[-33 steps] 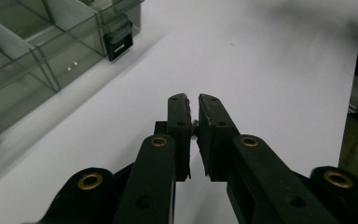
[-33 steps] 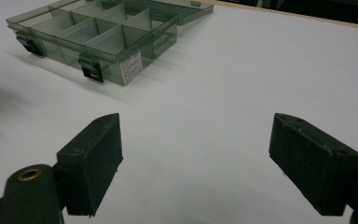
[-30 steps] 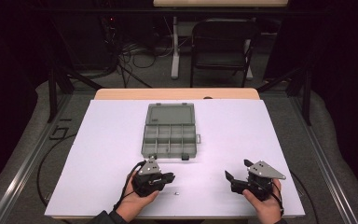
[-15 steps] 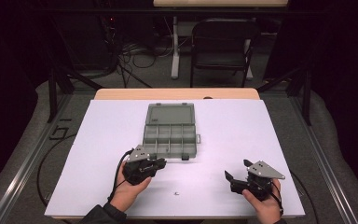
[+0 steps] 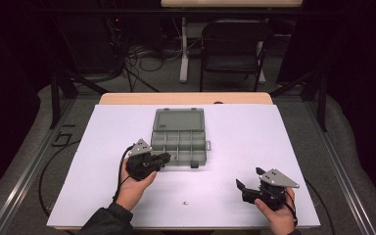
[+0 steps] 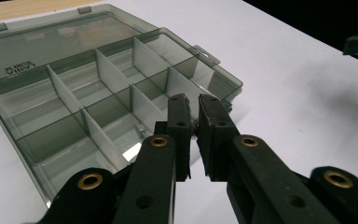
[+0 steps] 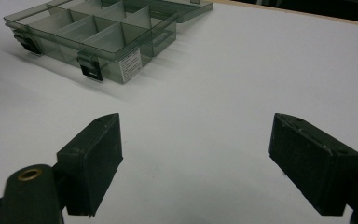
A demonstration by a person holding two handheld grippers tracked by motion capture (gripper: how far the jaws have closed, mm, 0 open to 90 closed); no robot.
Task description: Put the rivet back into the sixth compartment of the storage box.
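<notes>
An open, smoke-grey organizer box (image 5: pixel 178 128) lies mid-table, its lid folded flat behind it. My left gripper (image 5: pixel 165 157) hovers at the box's front left corner. In the left gripper view its jaws (image 6: pixel 193 105) are pressed together over the front compartments (image 6: pixel 121 107), with a tiny grey screw (image 6: pixel 194 125) pinched between them. Another small screw (image 6: pixel 142 133) lies in a front compartment. My right gripper (image 5: pixel 248 177) rests near the table's front right, open and holding nothing. In the right gripper view, these jaws (image 7: pixel 198 135) point toward the box (image 7: pixel 102 35).
One small metal piece (image 5: pixel 185 201) lies loose on the white tabletop (image 5: pixel 93 147) between the two hands. Behind the table stand a black chair (image 5: pixel 232 44) and a tangle of cables (image 5: pixel 132 54) on the floor.
My left gripper has moved up from the table's front to the box's front left corner, staying shut. The right gripper has not moved.
</notes>
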